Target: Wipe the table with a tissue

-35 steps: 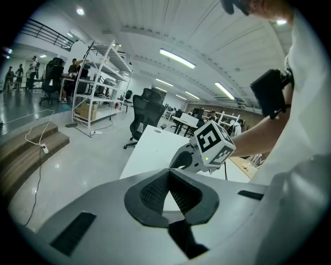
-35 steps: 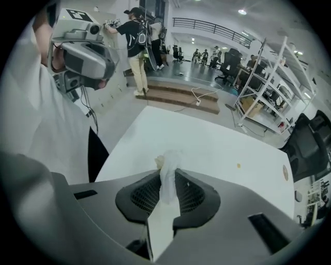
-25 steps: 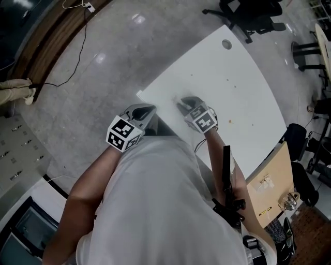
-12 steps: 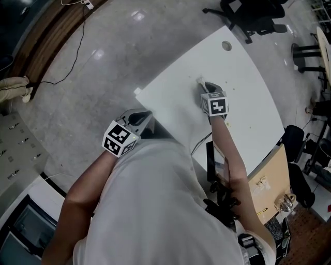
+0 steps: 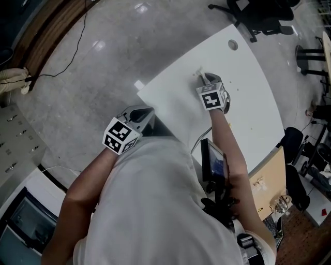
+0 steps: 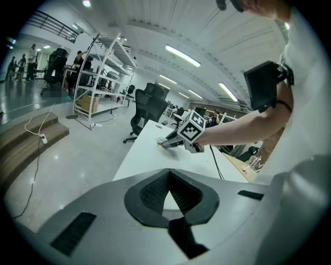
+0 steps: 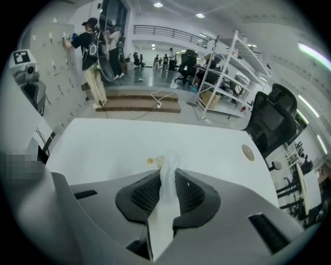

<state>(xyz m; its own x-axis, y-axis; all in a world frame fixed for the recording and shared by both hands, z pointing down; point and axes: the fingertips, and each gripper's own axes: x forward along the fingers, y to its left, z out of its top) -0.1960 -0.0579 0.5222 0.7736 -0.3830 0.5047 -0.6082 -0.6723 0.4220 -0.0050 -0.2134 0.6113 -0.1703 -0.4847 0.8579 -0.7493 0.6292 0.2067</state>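
Stood at the near edge of the white table [image 5: 248, 119], right arm stretched out over it. Gripped a white tissue [image 7: 168, 202] in the right gripper [image 7: 169, 168]: jaws closed partway onto it, ribbed pads pressing both sides of the folded strip, crumpled end poking out past the tips. Pointed that gripper steeply down over the middle of the table, with the tissue's end low at the tabletop and seemingly touching it. Noted a small yellowish speck [image 7: 150, 161] on the table just beside the tissue's end.

Held the left gripper [image 6: 169, 170] just beside the table's near edge, close to its near corner, aimed along the table toward the other gripper. Had its jaws brought together at the tips, with nothing between the pads and only a sliver of tabletop showing through the gap behind them.

Wore a dark-screened device [image 5: 214, 163] strapped to the right forearm, above the table's near edge. Noted a round cable port [image 5: 232, 45] set into the table near its far edge, a black office chair [image 5: 258, 15] beyond that edge, and grey polished floor [image 5: 103, 77] to the table's left.
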